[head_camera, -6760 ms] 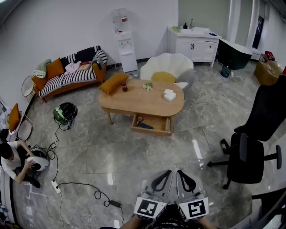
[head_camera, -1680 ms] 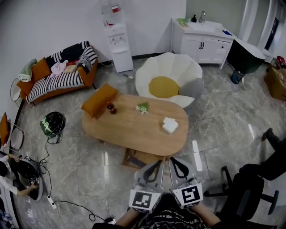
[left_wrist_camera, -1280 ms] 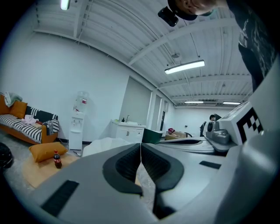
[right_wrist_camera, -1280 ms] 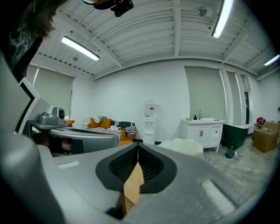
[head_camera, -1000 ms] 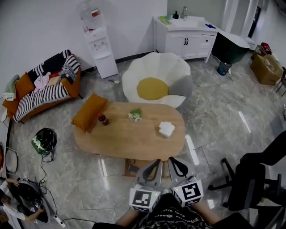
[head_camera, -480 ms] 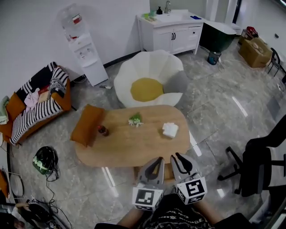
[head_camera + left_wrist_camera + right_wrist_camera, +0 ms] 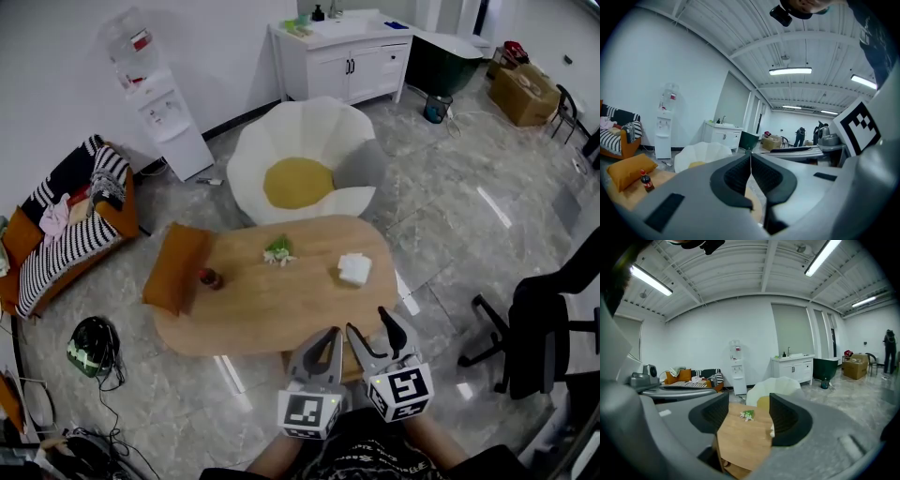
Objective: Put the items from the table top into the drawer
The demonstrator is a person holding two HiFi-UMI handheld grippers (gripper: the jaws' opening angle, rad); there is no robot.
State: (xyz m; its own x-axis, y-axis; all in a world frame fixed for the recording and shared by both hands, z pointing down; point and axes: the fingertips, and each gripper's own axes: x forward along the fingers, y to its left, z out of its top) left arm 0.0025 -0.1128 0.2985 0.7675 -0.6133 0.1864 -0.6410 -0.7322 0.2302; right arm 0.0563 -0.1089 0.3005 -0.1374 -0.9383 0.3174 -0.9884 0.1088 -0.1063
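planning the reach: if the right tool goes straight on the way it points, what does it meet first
Most likely the top of the wooden table, seen between the opening, empty jaws of the right tool; the small green sprig lies farther along it. Depth is unclear.

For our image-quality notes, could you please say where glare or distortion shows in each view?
Head view: light streaks glare on the glossy grey stone floor; mild wide-angle bending. Left gripper view: dark fisheye corners, a bright white ceiling strip light. Right gripper view: same fisheye vignette; the oval light-wood table looks sharp.
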